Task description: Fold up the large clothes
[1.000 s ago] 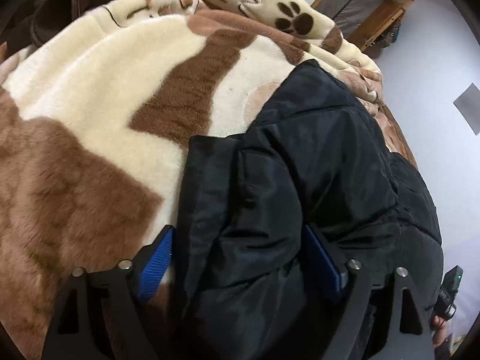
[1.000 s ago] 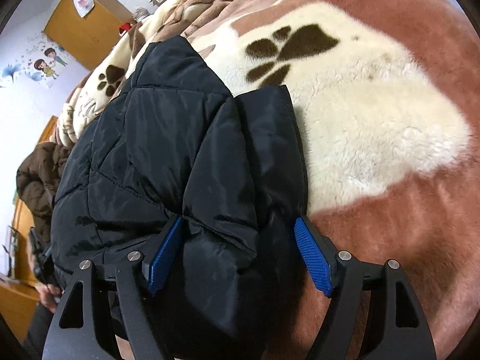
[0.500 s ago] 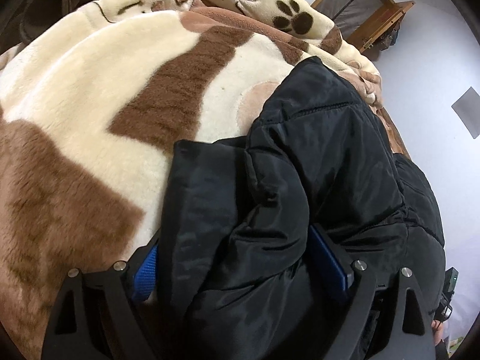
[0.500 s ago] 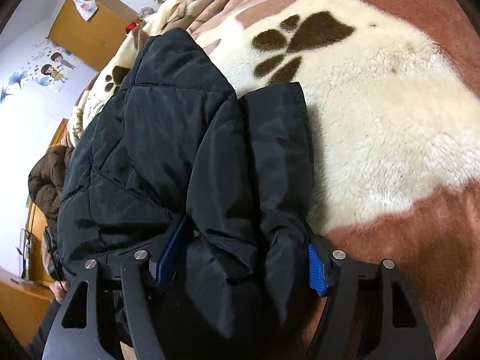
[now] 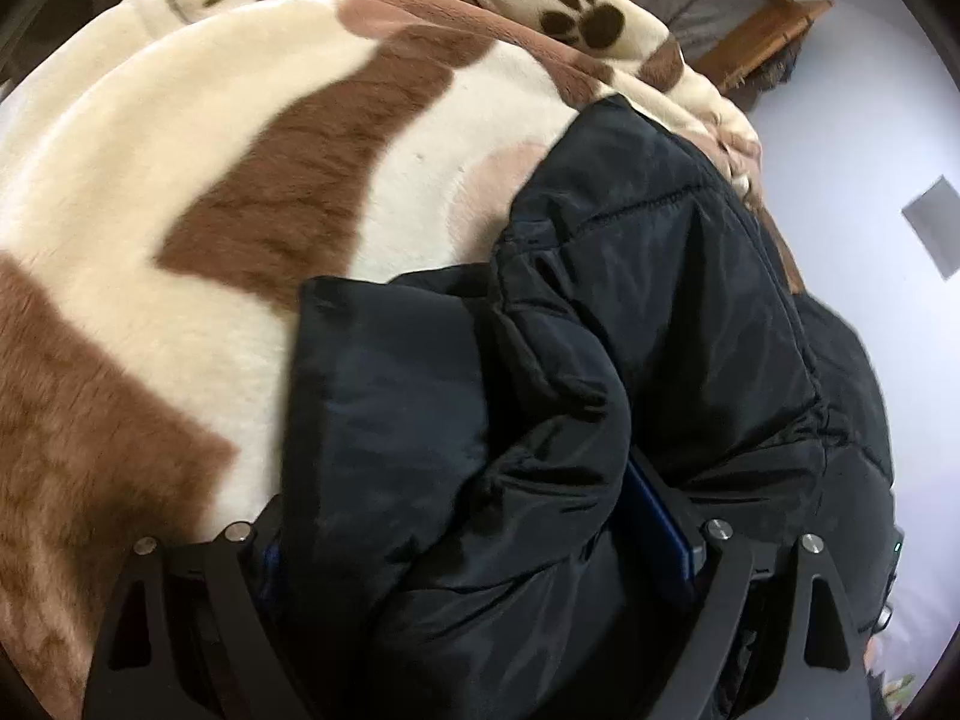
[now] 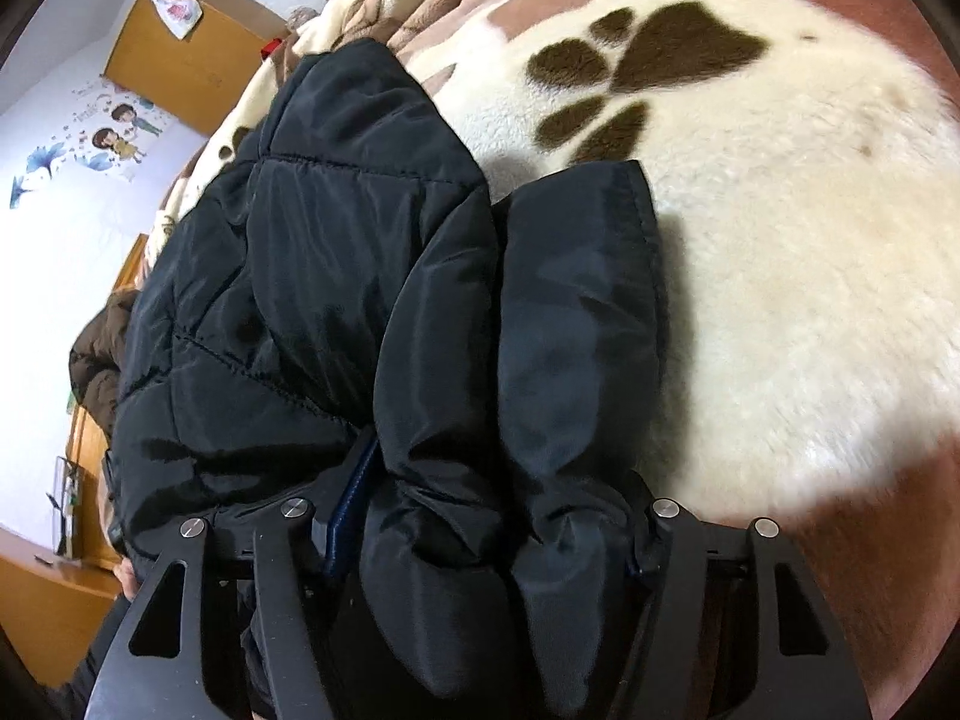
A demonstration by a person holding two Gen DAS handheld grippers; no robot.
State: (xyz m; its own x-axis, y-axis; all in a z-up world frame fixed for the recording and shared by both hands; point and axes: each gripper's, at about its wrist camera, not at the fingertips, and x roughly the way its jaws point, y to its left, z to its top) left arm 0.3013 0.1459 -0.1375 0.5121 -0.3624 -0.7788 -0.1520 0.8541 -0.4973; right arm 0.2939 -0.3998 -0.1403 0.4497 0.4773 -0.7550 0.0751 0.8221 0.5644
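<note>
The black jacket lies on the blanket. Left gripper and right gripper have just been closing, both now pinching bunched padding (slippery); clamp firmly before lifting together.

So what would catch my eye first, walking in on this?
A puffy black jacket lies bunched on a furry brown-and-cream blanket with big dark paw prints. Both the left gripper and the right gripper have been closing, and a thick fold of jacket fills each.
</note>
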